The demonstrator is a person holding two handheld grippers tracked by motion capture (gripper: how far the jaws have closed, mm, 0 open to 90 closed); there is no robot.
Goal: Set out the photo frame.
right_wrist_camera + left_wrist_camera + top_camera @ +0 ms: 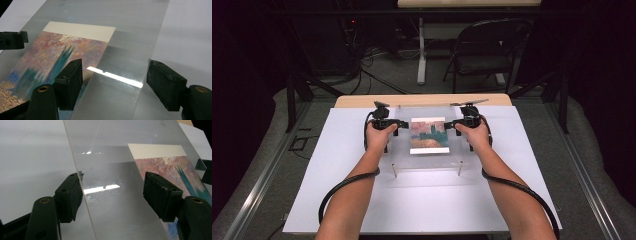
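Straddling the clear acrylic sheet [427, 150] edges with both claws, left gripper [112, 192] and right gripper [113, 82] wide open, so next up is probably squeezing shut on it to lift it off the print [429, 135] between them.

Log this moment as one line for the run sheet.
left gripper: open, straddling clear sheet left edge | right gripper: open, straddling its right edge | painting print: flat under the sheet | table: white

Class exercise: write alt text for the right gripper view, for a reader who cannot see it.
The right gripper has its two black jaws open, straddling the edge of a clear acrylic sheet that covers a painted print in pink, teal and gold. The sheet sits over a white table surface.
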